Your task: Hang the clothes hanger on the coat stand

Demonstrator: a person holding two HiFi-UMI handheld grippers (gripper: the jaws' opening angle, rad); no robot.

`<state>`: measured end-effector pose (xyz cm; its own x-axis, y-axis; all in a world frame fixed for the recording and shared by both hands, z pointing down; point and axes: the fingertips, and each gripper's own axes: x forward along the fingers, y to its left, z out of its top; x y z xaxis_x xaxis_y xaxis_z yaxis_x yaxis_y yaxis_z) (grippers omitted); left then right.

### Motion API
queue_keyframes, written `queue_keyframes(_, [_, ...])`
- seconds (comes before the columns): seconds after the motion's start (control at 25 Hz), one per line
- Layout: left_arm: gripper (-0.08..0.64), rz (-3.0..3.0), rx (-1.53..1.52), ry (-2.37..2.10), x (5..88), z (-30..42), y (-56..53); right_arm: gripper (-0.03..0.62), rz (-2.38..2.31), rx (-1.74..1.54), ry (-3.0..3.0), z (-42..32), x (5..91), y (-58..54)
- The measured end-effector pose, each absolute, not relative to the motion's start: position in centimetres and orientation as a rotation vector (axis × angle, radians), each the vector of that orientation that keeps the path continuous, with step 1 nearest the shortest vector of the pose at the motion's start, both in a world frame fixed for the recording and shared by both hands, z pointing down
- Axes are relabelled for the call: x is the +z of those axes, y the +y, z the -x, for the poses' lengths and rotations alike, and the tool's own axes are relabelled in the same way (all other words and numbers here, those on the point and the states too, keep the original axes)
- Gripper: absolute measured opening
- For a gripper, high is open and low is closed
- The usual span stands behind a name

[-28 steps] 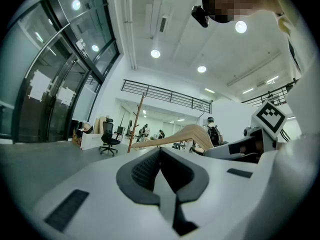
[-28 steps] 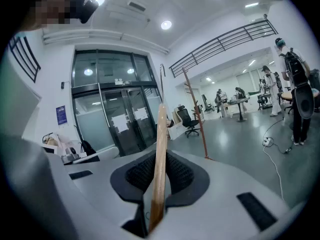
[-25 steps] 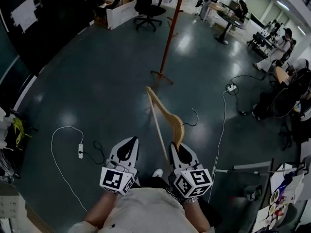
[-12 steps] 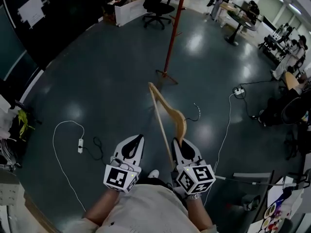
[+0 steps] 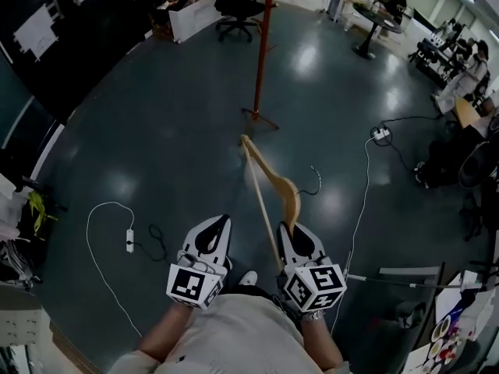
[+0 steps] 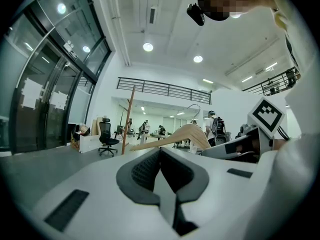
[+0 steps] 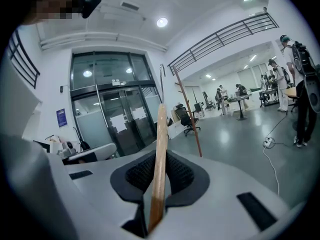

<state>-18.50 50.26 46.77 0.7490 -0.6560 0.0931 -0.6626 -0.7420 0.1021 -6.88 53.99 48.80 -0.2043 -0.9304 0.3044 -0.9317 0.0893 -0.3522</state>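
Dark, glossy office floor (image 5: 156,131) fills most of the head view, with desks and seated people far off along the top right edge. Coat stand (image 5: 261,53), a red-orange pole on splayed feet, stands ahead of me and well apart from both grippers; an office chair (image 5: 234,6) sits beyond it to the left. Right gripper (image 5: 292,231) is clamped on the wooden clothes hanger (image 5: 273,181). In the right gripper view the jaws of that gripper (image 7: 159,179) press from both sides on a wooden part of the hanger (image 7: 160,149) that rises edge-on out of the dark ribbed pads, so the grip is tight and narrow. From the head view the hanger runs up and away from that gripper, its far tip pointing toward the stand's base but not touching it, and its dark wire hook (image 5: 316,181) juts out to the right. It hangs in the air above the floor. Left gripper (image 5: 212,228) sits just beside the right one, level with it. In the left gripper view its jaws (image 6: 161,171) are pressed together with nothing between the pads. That same view shows the hanger (image 6: 185,134) just past the jaw tips and the stand (image 6: 128,119) far behind. White power strip (image 5: 129,241) with a looping cable lies on the floor to my left, and a second strip (image 5: 380,135) lies off to the right.
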Motion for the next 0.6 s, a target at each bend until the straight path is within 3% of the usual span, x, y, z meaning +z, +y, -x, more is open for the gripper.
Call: queue_keyframes(0.6, [0.012, -2.8, -0.01, -0.906, 48.4, 12.8, 34.5, 0.069, -1.983, 0.816, -2.201, 4.8, 51.1, 40.6])
